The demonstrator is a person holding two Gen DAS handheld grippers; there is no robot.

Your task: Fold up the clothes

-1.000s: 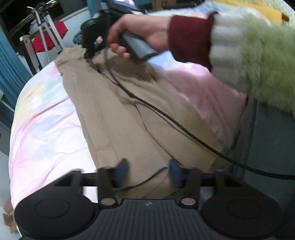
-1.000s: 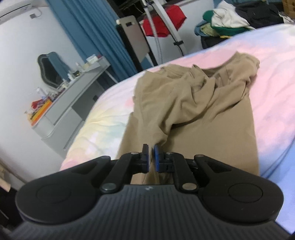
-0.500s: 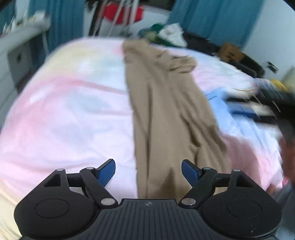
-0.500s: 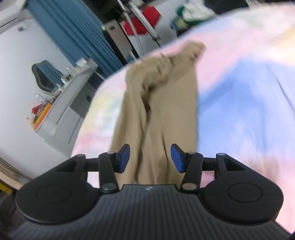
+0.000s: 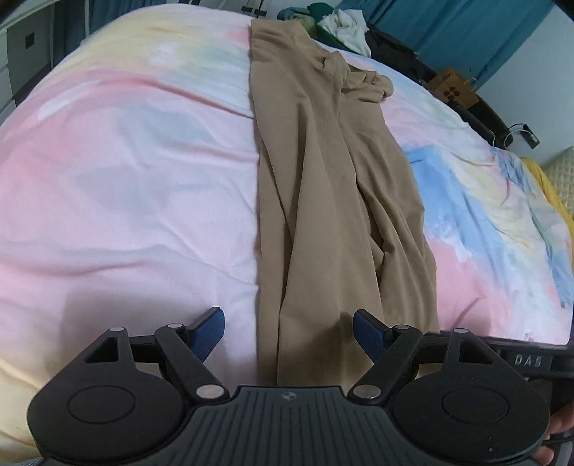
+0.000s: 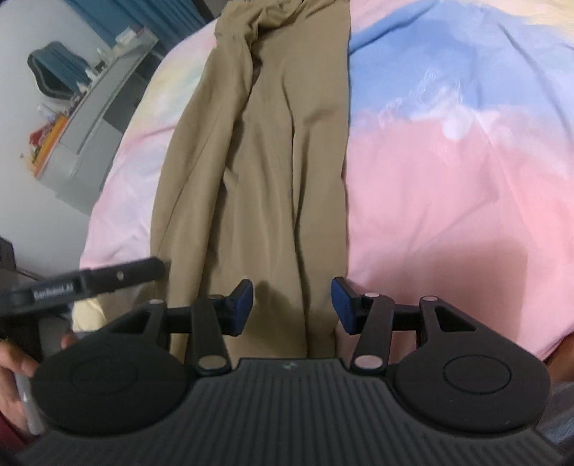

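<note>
A pair of tan trousers (image 5: 323,179) lies lengthwise on a pastel tie-dye bedspread (image 5: 125,179), loosely folded along its length, with a bunched far end. My left gripper (image 5: 287,322) hovers open over the near end; its left pad is over bare bedspread and its right pad is over the cloth. In the right wrist view the trousers (image 6: 272,161) run away from my right gripper (image 6: 291,292), which stands open above the near end with fabric below the gap, not pinched. Neither gripper holds anything.
A heap of clothes (image 5: 340,25) and a blue curtain (image 5: 448,32) lie beyond the bed's far end, beside a cardboard box (image 5: 453,89). A grey dresser (image 6: 89,118) stands left of the bed. A hand (image 6: 14,362) and a black gripper bar (image 6: 118,276) show at left.
The right gripper, shut at a trouser fold a second ago, has opened. The left jaws have spread wider. Both grippers swung to the near end of the trousers.
</note>
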